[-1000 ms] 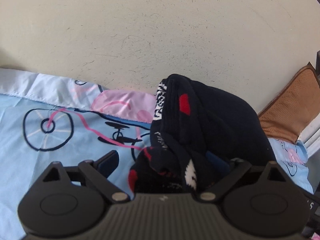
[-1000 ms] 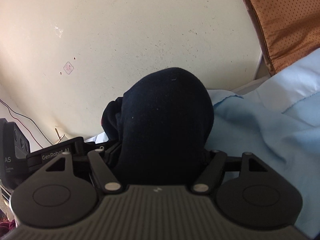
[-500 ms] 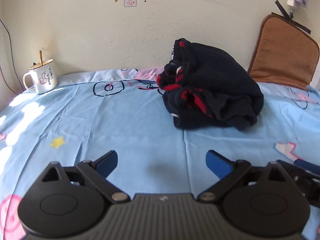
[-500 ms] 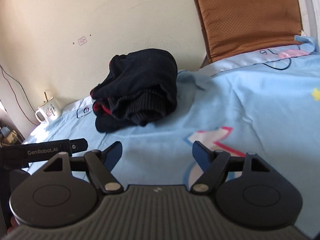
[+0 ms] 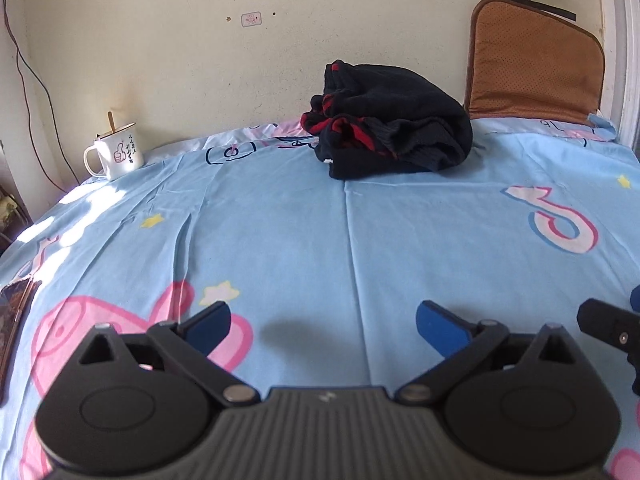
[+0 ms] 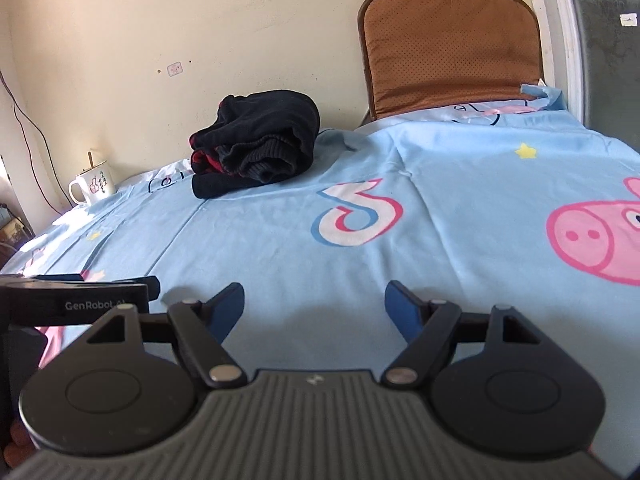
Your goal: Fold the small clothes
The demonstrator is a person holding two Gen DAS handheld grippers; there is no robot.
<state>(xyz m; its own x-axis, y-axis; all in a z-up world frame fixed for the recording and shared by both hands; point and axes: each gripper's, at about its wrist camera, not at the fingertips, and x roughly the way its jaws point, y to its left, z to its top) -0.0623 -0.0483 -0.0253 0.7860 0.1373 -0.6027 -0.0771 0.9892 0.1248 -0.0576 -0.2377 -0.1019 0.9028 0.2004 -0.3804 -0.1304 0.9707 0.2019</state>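
A folded black garment with red stripes [image 5: 394,128] lies in a bundle at the far edge of the light-blue cartoon bedsheet [image 5: 304,232], against the wall; the right wrist view shows the same garment [image 6: 260,144]. My left gripper [image 5: 322,326] hovers open above the near part of the sheet, far from the garment, nothing between its blue pads. My right gripper [image 6: 314,306] is open too, low over the sheet, empty. The left gripper's body shows at the left edge of the right wrist view.
A white mug with a stick in it [image 5: 116,154] stands at the far left by the wall. A brown cushion [image 5: 534,64] leans upright at the far right. A dark flat object [image 5: 12,320] lies at the sheet's left edge. Cables hang down the wall at left.
Both grippers let go of the black garment and drew back from it toward the near side of the bed. The garment stays bundled by the wall.
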